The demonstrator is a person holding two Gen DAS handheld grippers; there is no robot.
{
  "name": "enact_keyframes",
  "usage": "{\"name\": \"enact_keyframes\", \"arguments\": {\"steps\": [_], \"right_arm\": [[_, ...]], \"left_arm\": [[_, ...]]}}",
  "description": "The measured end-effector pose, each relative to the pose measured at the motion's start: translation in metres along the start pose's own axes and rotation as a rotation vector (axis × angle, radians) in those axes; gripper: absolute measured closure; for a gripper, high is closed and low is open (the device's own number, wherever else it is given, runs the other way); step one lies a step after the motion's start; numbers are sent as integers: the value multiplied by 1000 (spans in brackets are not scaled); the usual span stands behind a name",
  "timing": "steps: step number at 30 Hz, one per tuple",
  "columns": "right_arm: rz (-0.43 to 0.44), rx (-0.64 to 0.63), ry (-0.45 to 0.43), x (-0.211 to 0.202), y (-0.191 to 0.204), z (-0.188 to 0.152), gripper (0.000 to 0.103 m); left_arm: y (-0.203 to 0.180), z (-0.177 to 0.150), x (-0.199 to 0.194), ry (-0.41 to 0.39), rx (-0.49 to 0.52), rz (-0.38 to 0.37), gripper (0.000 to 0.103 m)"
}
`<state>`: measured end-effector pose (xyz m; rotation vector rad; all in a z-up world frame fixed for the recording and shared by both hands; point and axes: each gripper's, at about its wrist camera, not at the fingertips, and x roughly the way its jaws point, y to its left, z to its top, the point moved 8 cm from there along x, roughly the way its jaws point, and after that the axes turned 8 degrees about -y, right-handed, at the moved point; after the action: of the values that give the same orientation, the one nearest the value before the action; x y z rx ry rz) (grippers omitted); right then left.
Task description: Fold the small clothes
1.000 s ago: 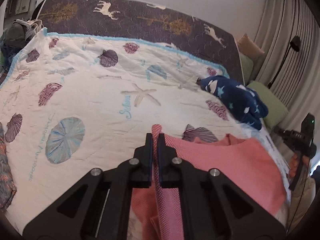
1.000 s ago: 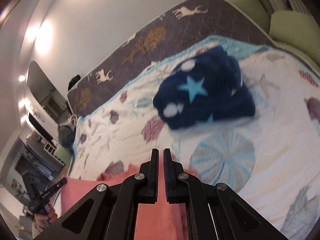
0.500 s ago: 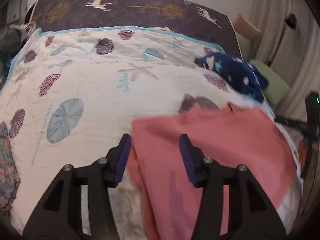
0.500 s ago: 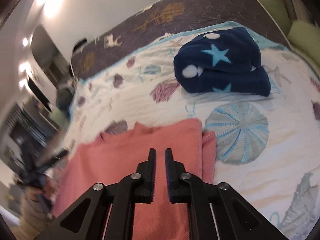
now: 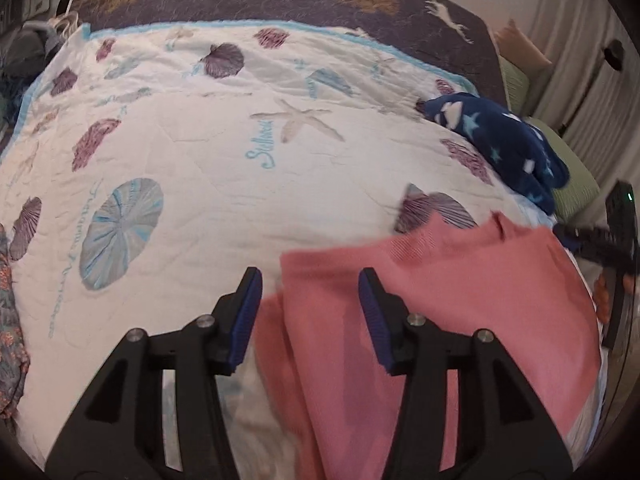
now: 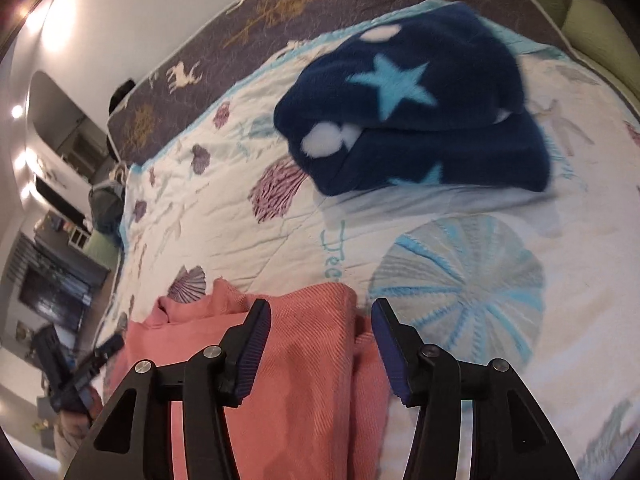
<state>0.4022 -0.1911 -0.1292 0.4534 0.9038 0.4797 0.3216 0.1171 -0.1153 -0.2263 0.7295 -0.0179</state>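
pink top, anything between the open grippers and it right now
Nothing visible. The pink top lies flat on the quilt, directly beneath the open left gripper and right gripper. The folded navy star blanket sits apart, farther back.

We see a salmon-pink knit garment on a white quilt printed with purple shells, pale-blue sand dollars and starfish; a navy fleece bears light-blue stars, and the fingers' pads are blue.
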Motion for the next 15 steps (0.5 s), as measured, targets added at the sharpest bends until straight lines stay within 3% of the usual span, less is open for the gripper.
{"name": "enact_keyframes", "arguments": {"steps": [1,2,4,8,10,12,15], "right_arm": [[12,-18,11,4,4,-2,61],[22,-44,20,7,8,-3,98],[16,-91,15,5,15,-4,99],[128,-86,-174,-50,32,14,100],[140,-71,-248,-73,28,24,100],[97,-49,-226,-66,14,28,98],[-28,-29,-68,-23,-8,11,93]], "left_arm": [[1,1,6,10,6,6,66],[1,1,10,20,14,10,96],[2,3,9,9,-7,-7,98],[-2,16,-19,-118,-4,-60,98],[-2,19,-15,-114,4,-45,98],[-1,19,-6,-96,14,-17,98],[-1,9,8,-60,64,44,97]]}}
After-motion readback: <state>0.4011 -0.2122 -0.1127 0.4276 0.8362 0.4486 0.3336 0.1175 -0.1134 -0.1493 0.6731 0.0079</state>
